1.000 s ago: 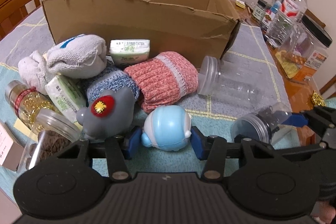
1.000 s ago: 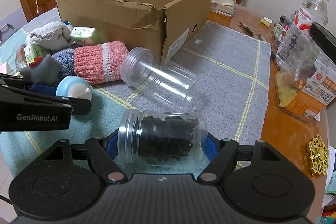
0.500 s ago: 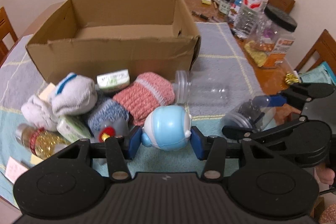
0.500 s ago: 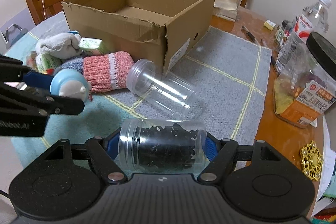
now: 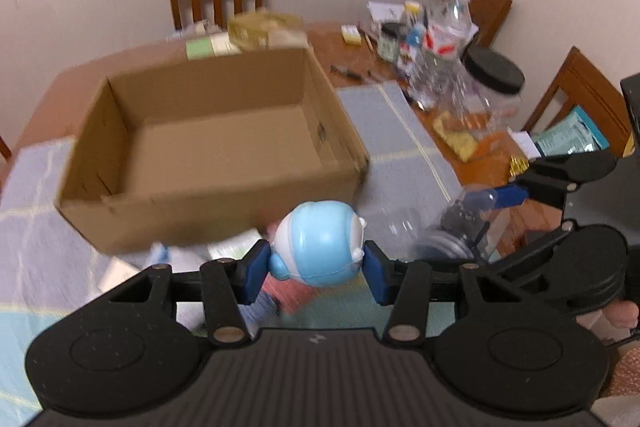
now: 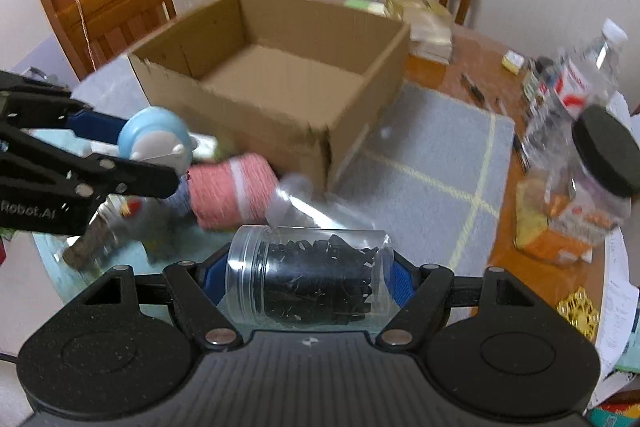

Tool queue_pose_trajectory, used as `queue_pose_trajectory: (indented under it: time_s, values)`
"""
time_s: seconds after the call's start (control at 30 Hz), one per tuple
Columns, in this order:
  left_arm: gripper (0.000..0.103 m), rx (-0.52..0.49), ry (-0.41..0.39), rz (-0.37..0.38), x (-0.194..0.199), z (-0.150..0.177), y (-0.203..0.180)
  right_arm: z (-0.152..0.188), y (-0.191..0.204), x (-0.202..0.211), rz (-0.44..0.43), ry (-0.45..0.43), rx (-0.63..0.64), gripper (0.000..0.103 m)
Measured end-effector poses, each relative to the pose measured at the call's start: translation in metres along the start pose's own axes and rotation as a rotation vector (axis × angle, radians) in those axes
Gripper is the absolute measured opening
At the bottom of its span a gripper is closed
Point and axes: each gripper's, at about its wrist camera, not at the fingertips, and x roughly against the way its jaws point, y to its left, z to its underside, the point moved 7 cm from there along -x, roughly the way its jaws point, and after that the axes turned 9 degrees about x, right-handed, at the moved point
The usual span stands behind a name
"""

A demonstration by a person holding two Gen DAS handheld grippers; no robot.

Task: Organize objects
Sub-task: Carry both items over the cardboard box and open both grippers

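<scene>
We see the left tool (image 5: 316, 263) clamped on a round blue-and-white toy (image 5: 318, 247), held in the air just in front of the open cardboard box (image 5: 216, 215). The right tool (image 6: 306, 281) grips a clear jar of dark pieces (image 6: 308, 277) lying sideways between its pads, above the table (image 6: 436, 163) near a pink knitted roll (image 6: 232, 189).

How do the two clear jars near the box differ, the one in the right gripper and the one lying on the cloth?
The held jar is packed with dark pieces; the lying jar looks empty. The held jar is clamped sideways in the right gripper, above the table; the lying jar rests on the grey cloth, beside the pink sock. Both are clear plastic, without lids, and lie on their sides near the box.
</scene>
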Motion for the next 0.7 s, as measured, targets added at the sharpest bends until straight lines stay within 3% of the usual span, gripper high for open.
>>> queue_pose_trajectory:
  time_s: [0.3, 0.5, 0.7]
  values:
    - [0.05, -0.031, -0.13, -0.059, 0.004, -0.072, 0.048, -0.078, 0.004, 0.004, 0.031, -0.091, 0.008, 0.08]
    - [0.05, -0.013, -0.123, -0.093, -0.021, -0.099, 0.083, -0.127, 0.005, -0.016, 0.043, -0.125, -0.005, 0.08]
    - [0.05, 0.007, -0.088, -0.107, -0.047, -0.103, 0.107, -0.144, 0.01, -0.048, 0.024, -0.098, -0.02, 0.08]
